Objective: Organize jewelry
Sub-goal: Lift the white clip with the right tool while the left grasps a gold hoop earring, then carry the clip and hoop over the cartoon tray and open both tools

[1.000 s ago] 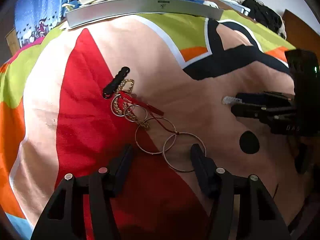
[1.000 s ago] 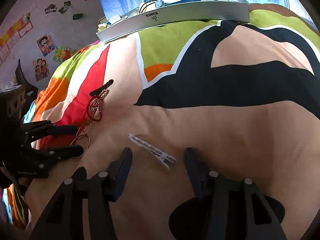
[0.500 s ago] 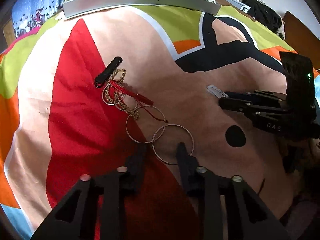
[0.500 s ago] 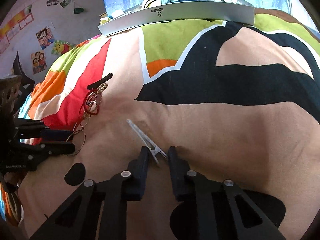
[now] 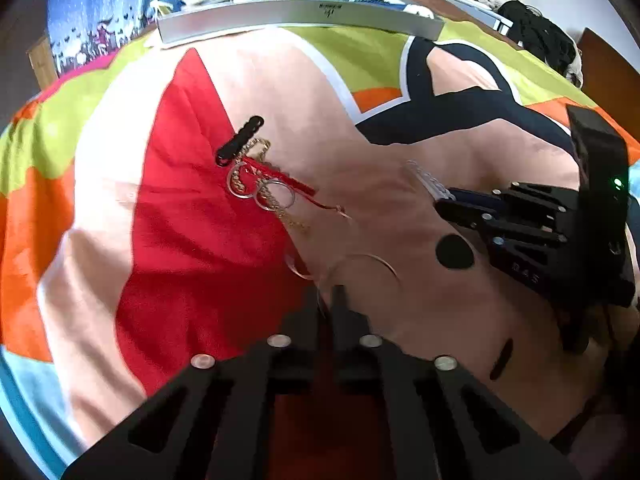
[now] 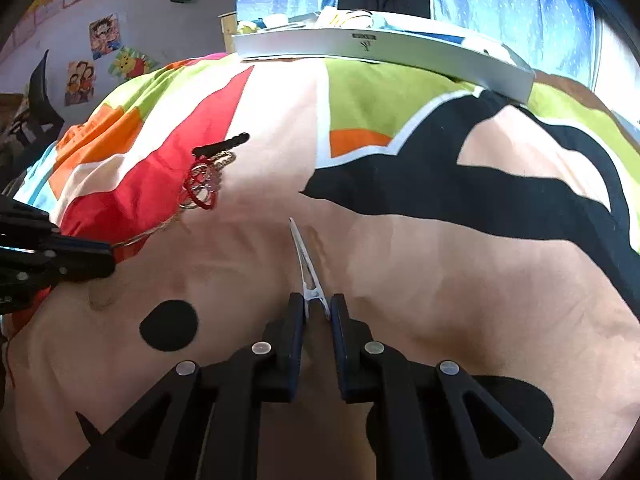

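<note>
1. Far left, on the red patch of a patchwork bedspread [image 5: 100,208], lies a tangle of jewelry: a black hair clip [image 5: 239,141] at about 11 o'clock from the left claw, with a red cord [image 5: 280,178] and a gold chain [image 5: 260,184] knotted just below it.

2. The left claw [image 5: 326,300] is pinched narrow on the near rim of a thin gold hoop [image 5: 360,268]. A second hoop [image 5: 296,266] overlaps it on the left. The hoops trail from the tangle toward the claw, running from 11 o'clock down to 6 o'clock.

3. To do this well, I would lift the hoop slowly and low. It seems linked to the chain and cord, so a quick pull would likely drag the whole knot along.

4. Moving right, a silver hair clip [image 6: 306,272] lies on the peach patch, well apart from the tangle. Its long axis runs nearly straight away from the right claw, its pointed tip at 12 o'clock, leaning slightly toward 11.

5. The right claw [image 6: 316,312] is closed narrow on the clip's wider near end. A firm squeeze there should hold without opening the clip.

6. At the far edge of the bed, at 12 o'clock, sits a flat silver tray [image 6: 400,54] with clutter on top, probably where the pieces go.
</note>
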The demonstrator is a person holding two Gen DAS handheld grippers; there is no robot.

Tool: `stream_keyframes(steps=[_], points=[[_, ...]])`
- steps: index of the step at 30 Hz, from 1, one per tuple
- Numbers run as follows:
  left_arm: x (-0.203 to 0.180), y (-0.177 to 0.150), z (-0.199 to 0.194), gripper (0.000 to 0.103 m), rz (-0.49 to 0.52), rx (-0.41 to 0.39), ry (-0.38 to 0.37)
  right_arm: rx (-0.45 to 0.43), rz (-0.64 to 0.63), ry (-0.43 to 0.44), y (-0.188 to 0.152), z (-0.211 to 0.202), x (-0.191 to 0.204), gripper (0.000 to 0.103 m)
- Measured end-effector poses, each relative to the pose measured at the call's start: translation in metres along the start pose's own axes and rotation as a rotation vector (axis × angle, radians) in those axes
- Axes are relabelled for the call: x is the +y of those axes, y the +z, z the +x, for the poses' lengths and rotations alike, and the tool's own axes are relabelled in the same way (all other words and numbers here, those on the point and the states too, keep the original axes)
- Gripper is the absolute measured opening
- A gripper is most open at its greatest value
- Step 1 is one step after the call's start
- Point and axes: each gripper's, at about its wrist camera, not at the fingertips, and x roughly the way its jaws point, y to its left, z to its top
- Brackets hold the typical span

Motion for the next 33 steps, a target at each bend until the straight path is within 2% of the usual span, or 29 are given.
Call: stream_keyframes(steps=[8, 13, 19, 24, 31, 33], points=[[-0.012, -0.014, -0.02, 0.001, 0.034, -0.052, 0.046, -0.014, -0.068, -0.008, 0.0, -0.01, 0.021, 0.013], [-0.014, -0.008, -0.032, 0.001, 0.049, -0.09, 0.068, -0.066, -0.057, -0.02, 0.001, -0.026, 0.027, 0.013], [-0.008, 0.016, -0.052, 0.001, 0.021, -0.134, 0.078, -0.172, -0.008, -0.017, 0.008, -0.054, 0.03, 0.013], [-0.008, 0.041, -0.073, 0.001, 0.056, -0.17, 0.098, -0.251, 0.024, -0.01, 0.014, -0.073, 0.031, 0.013], [-0.003, 0.081, -0.085, 0.001, 0.079, -0.197, 0.112, -0.319, 0.066, 0.005, 0.027, -0.093, 0.025, 0.013], [-0.001, 0.095, -0.089, 0.001, 0.095, -0.217, 0.118, -0.343, 0.106, 0.031, 0.036, -0.098, 0.018, 0.013]])
